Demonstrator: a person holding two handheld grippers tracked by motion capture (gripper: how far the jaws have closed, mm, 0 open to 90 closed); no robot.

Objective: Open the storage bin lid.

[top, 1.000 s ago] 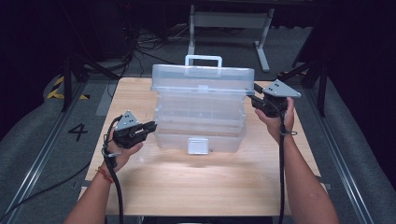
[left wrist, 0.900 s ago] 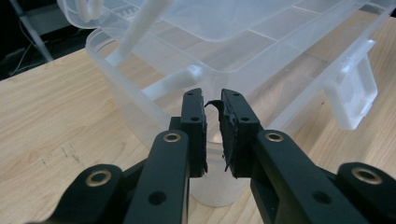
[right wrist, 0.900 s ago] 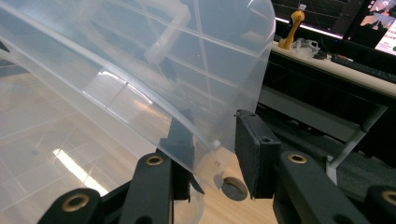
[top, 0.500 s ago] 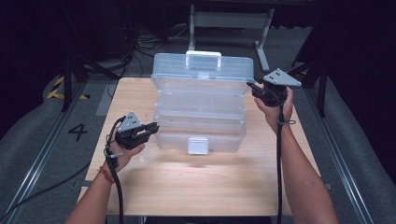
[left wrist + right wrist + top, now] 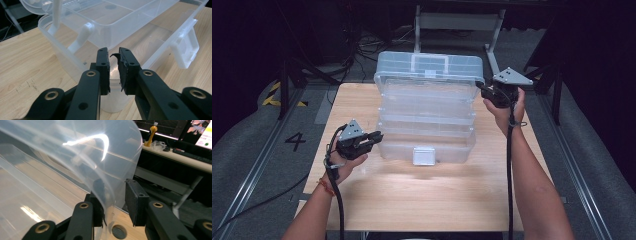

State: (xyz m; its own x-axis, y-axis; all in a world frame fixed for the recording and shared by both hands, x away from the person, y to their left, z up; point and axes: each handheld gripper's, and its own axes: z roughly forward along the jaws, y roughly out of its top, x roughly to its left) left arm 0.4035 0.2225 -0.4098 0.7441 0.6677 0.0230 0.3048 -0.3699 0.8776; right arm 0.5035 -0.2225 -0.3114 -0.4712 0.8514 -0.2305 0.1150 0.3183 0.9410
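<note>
Lid of the clear box stands at upper centre of the high view, swung back, trays stepped below it. The right gripper sits at the lid's right corner; in the right gripper view the lid's wall runs between its jaws, pinched or not I cannot tell. The left gripper braces the base at lower left, jaws nearly together, nothing between them. To open well: keep the base pinned, and guide the lid back slowly — a jerk could tip the box.
</note>
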